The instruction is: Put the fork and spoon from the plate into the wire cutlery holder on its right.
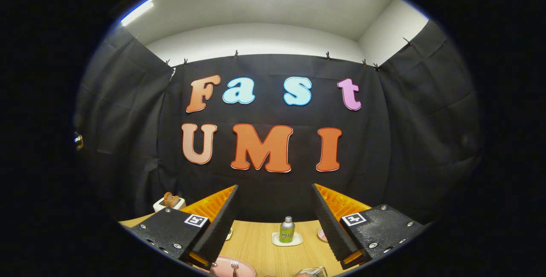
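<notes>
Fork (234, 265) tines are seen lying on the pink plate (243, 267), which sits at the near edge of the wooden table (260, 243); the handle is cut off from sight below. No spoon can be made out on the visible part of the plate.

Gripper view: the gripper (273, 221) is held high and level, aimed at the booth wall, with the fingers spread wide and nothing held between them. The plate is found below and just inside the left finger (217, 225). Right of the plate, near the right finger (332, 225), a shiny wire-like object (313, 272) is glimpsed, judged to be the top of the cutlery holder, though too little is shown to be sure. Beyond the plate, at mid-table, a small green bottle (287, 230) is stood on a white coaster (286, 239). Left of the plate and farther back, a white toaster (169, 202) with bread is seen. A small pinkish dish (322, 235) is partly hidden behind the right finger.

Risks, as judged: a steep tilt down is needed before any grasp, so the plate may be struck or shoved by a fingertip if the descent is rushed. A thin fork lying flat on a rim is likely pinched poorly and may slip or flip. The holder, being close by, may be knocked during the transfer.
</notes>
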The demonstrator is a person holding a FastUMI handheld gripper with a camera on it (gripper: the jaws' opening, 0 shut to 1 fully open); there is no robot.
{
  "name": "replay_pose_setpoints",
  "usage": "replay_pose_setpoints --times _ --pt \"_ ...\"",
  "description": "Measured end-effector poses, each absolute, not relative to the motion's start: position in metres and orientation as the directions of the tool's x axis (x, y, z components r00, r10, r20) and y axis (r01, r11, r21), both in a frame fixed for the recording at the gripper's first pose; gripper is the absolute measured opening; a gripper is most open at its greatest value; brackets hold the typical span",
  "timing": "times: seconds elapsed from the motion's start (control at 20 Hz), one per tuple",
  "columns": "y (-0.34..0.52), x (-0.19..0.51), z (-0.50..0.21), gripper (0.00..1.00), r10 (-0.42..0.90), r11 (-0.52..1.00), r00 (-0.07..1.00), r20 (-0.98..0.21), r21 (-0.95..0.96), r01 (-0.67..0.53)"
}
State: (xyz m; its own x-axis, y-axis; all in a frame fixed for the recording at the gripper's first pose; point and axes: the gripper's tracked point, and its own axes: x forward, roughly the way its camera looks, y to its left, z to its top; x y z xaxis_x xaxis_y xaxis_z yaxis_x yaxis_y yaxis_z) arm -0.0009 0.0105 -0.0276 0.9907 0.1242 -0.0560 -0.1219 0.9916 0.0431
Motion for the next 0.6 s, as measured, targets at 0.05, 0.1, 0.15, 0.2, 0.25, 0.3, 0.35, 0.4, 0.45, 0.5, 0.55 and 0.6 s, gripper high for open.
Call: replay_pose_setpoints --times 0.05,0.1,0.15,0.2,0.25,0.3,0.35,0.4,0.45,0.5,0.55,0.6 --pt "0.011 0.0 -0.032 0.98 0.136 0.99 0.988 -0.067 0.048 -0.133" --pt "0.011 0.0 -0.036 0.98 0.147 0.988 0.986 -0.078 0.053 -0.144" --pt "0.012 0.0 -0.041 0.98 0.161 0.986 0.983 -0.092 0.058 -0.156" --pt "0.013 -0.001 -0.046 0.98 0.177 0.983 0.979 -0.104 0.06 -0.171" --pt "0.014 0.0 -0.051 0.98 0.193 0.981 0.974 -0.119 0.062 -0.186" --pt "0.016 0.0 -0.056 0.98 0.213 0.976 0.968 -0.131 0.062 -0.207" --pt "0.017 -0.001 -0.062 0.98 0.229 0.973 0.963 -0.141 0.059 -0.222" --pt "0.017 -0.001 -0.067 0.98 0.246 0.969 0.957 -0.152 0.058 -0.24" --pt "0.017 -0.002 -0.073 0.98 0.258 0.966 0.952 -0.165 0.059 -0.252" --pt "0.016 -0.003 -0.079 0.98 0.268 0.963 0.947 -0.179 0.064 -0.26" --pt "0.017 -0.003 -0.086 0.98 0.275 0.961 0.942 -0.192 0.073 -0.266" --pt "0.018 -0.004 -0.093 0.98 0.279 0.96 0.937 -0.212 0.084 -0.266"
